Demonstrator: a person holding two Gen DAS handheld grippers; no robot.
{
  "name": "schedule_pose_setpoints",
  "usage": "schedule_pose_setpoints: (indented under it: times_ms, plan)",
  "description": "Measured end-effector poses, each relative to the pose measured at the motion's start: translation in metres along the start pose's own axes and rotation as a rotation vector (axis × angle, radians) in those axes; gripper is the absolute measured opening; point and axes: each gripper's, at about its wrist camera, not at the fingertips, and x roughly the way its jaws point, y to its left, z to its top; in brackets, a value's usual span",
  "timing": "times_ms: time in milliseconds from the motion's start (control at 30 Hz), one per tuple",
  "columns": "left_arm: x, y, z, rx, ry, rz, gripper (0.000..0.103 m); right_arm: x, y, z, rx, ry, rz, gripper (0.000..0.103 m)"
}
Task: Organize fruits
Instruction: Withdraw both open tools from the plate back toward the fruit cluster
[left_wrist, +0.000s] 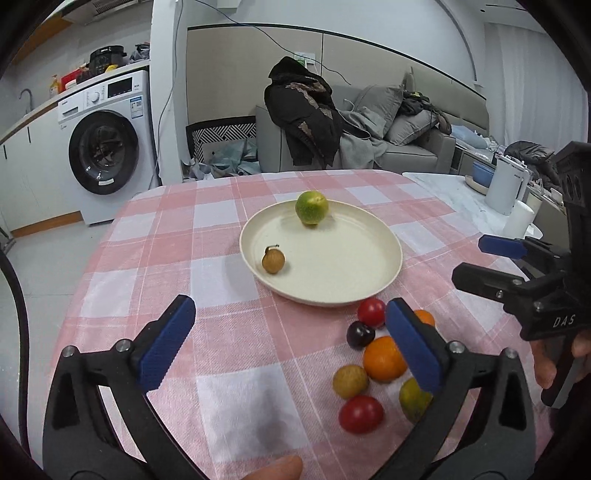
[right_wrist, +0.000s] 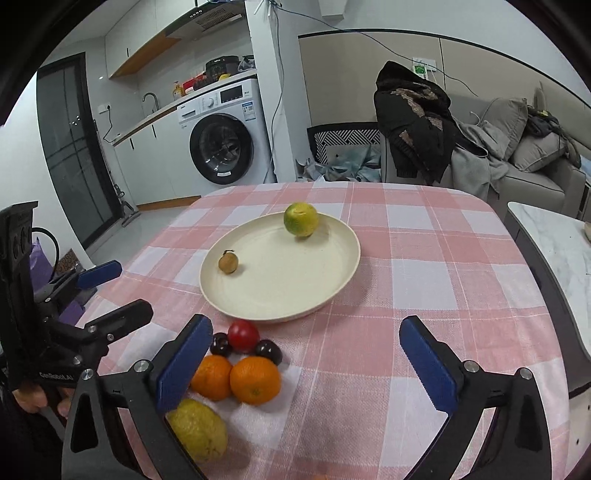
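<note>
One orange half-hidden behind left gripper; both jaws wide, empty.

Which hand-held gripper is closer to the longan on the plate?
Left, probably. The longan lies just ahead of its fingers; the right sits back behind the loose fruit pile.

A white washing machine stands under a counter with a sink tap, on a pale grey floor. A grey sofa heaped with cushions and a dark coat sits against a beige panelled wall. A dark glass door is at the left.
</note>
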Motion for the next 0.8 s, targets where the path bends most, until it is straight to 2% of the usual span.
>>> schedule_pose_setpoints:
  times_ms: [367,533,800]
  plan:
    - [-0.052,-0.006,-0.023,0.006,0.003,-0.011,0.103,-0.024,0.018,-0.020,-0.052,0.027,0.024,0.103]
    - [-0.054,-0.008,-0.028,0.020,0.015,0.006,0.103,-0.026,0.024,-0.030,-0.063,0.049,0.051,0.103]
    - [-0.042,-0.002,-0.037,0.003,0.054,-0.013,0.103,-0.016,0.029,-0.039,-0.064,0.104,0.073,0.103]
